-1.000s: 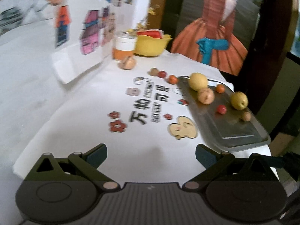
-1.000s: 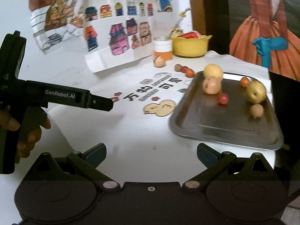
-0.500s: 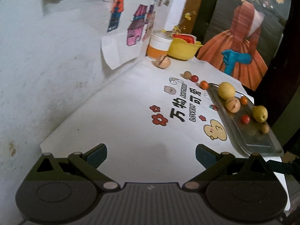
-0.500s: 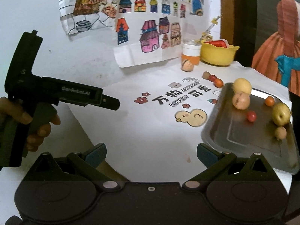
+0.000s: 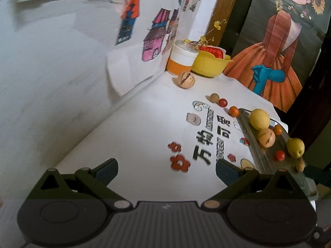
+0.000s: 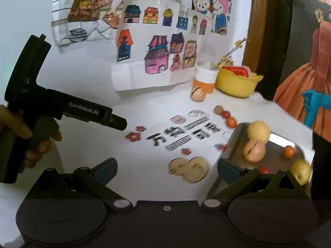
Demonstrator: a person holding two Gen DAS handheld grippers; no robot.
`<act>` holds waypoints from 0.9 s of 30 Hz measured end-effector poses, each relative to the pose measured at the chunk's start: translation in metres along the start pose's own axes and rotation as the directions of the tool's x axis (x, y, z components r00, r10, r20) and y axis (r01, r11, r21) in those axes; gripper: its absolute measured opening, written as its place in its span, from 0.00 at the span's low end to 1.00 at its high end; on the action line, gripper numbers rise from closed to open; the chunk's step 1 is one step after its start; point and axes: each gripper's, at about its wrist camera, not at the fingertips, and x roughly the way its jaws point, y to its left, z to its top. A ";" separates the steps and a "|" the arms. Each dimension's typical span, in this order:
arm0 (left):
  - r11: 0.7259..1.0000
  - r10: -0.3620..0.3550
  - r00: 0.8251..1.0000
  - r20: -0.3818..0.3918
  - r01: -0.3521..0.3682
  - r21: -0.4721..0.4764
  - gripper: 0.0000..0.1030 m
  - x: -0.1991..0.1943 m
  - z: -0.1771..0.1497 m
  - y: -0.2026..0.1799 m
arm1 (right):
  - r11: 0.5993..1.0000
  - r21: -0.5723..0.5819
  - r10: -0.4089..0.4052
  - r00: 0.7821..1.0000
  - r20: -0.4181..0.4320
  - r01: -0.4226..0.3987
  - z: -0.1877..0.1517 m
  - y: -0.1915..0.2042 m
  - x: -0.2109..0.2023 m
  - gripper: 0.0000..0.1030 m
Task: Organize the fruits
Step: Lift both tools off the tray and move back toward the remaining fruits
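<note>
White cloth; jar, bowl behind.

Yellow bowl beside orange-and-white jar, drawings behind.

We are looking at a home: children's coloured drawings are hanging on the white wall, and a cartoon-printed tablecloth is covering the table.
</note>
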 end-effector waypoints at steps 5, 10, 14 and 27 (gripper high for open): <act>1.000 -0.015 1.000 0.000 0.015 0.025 0.99 0.023 0.020 -0.013 | 0.999 -0.024 -0.044 0.999 0.000 0.044 0.012 -0.025 0.017 0.99; 0.997 -0.031 0.999 0.009 0.031 0.065 0.99 0.048 0.042 -0.029 | 0.994 -0.065 -0.088 0.996 0.016 0.089 0.027 -0.047 0.035 0.99; 0.993 -0.067 0.997 0.023 0.065 0.097 0.99 0.070 0.059 -0.042 | 0.989 -0.091 -0.113 0.993 0.031 0.115 0.035 -0.060 0.049 0.99; 0.980 -0.163 0.987 0.017 0.160 0.118 0.99 0.142 0.103 -0.076 | 0.977 -0.169 -0.131 0.991 0.018 0.132 0.046 -0.087 0.097 0.99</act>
